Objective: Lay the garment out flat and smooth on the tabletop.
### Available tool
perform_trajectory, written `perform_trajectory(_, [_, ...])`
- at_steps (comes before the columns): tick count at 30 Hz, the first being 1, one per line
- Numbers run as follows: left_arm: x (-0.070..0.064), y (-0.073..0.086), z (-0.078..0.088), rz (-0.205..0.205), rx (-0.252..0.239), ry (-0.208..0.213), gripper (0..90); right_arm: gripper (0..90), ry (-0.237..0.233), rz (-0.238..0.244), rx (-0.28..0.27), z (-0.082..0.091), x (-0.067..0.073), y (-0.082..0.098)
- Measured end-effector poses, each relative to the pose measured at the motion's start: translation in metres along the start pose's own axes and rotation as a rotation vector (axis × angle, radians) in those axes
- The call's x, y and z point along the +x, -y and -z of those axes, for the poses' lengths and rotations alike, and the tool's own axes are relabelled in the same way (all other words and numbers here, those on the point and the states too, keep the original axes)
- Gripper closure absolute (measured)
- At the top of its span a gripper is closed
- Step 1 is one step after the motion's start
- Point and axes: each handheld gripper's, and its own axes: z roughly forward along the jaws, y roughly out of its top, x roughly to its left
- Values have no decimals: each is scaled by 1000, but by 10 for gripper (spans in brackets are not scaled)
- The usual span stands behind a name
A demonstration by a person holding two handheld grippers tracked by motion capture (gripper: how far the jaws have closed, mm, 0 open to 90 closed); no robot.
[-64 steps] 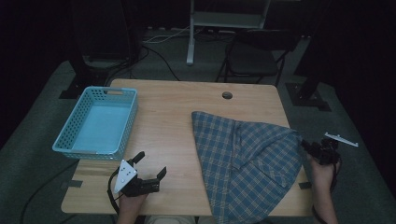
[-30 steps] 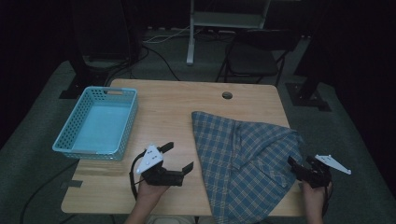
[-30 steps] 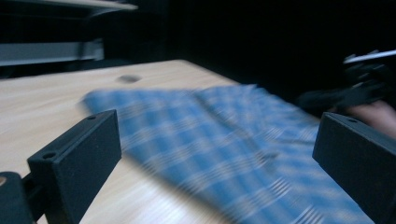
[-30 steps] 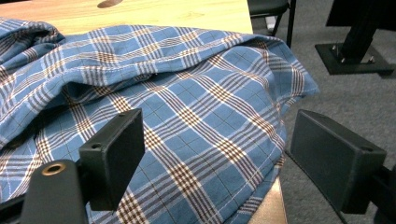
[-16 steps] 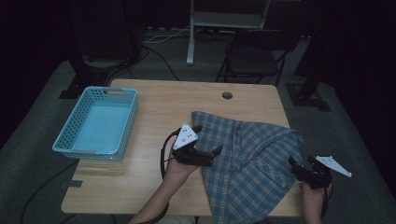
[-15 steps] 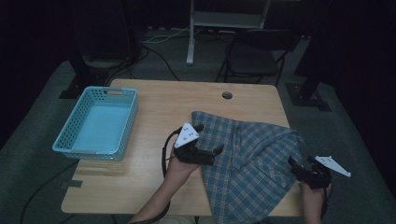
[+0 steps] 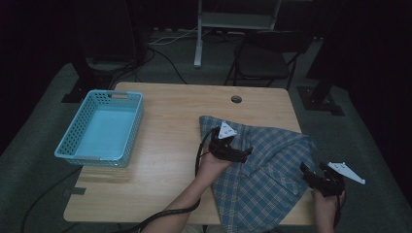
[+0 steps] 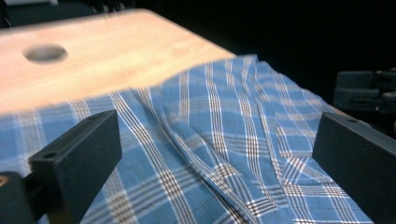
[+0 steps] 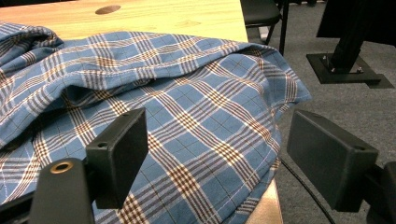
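A blue plaid shirt [image 7: 265, 182] lies crumpled on the right half of the wooden table [image 7: 165, 145]. My left gripper [image 7: 247, 152] hovers over the shirt's upper left part, jaws open and pointing right. In the left gripper view the folds of the shirt [image 8: 224, 93] spread beyond my open left gripper [image 8: 217, 144]. My right gripper [image 7: 306, 171] sits at the table's right edge beside the shirt's hem, pointing left. Its jaws have just been closing slightly but stand wide. In the right gripper view the shirt [image 9: 187, 107] lies past my right gripper [image 9: 224, 156], untouched by the pads.
A light blue plastic basket [image 7: 133, 128] stands empty at the table's left. A round cable hole [image 7: 236, 99] is near the far edge. A dark chair [image 7: 262, 58] and a stand base [image 9: 343, 70] are on the grey floor beyond the table.
My left gripper has travelled right from the bare wood near the front edge to over the shirt's left part. The right gripper has stayed by the right edge.
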Motion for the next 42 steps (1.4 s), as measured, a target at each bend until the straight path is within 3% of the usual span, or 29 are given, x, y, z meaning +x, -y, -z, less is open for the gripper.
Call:
perform_trajectory(2, [0, 6, -8, 18, 27, 5, 47, 200, -2, -1, -2, 0, 0, 0])
perform_trajectory(9, [-12, 23, -30, -34, 148, -29, 65, 200, -3, -5, 1, 0, -1, 0])
perform_trajectory(13, [-19, 31, -35, -119, 185, -95, 170, 200, -4, -7, 3, 0, -1, 0])
perform_trajectory(17, [-24, 34, -35, -195, 201, -169, 351, 200, -4, -11, 9, -1, -1, 0])
perform_trajectory(18, [-24, 34, -34, -191, 196, -166, 438, 200, -3, -11, 10, -1, -1, 0])
perform_trajectory(22, [-13, 32, -27, -113, 171, -103, 667, 200, -5, -13, 11, -1, -1, 0])
perform_trajectory(23, [-12, 31, -24, -112, 163, -95, 738, 200, -6, -15, 12, -1, -1, 0])
perform_trajectory(25, [-9, 30, -21, -96, 141, -82, 780, 200, -9, -24, 17, -1, -2, -1])
perform_trajectory(31, [-7, 20, -1, -70, 52, -78, 806, 200, -15, -34, 18, -2, -4, -1])
perform_trajectory(37, [-7, 8, 29, -61, -51, -111, 806, 200, -13, -38, 20, -2, -4, -1])
perform_trajectory(40, [-5, 8, 46, -30, -104, -136, 806, 200, -12, -39, 19, -2, -4, -1])
perform_trajectory(42, [-3, 12, 59, 13, -144, -146, 806, 200, -11, -41, 19, -2, -4, -1])
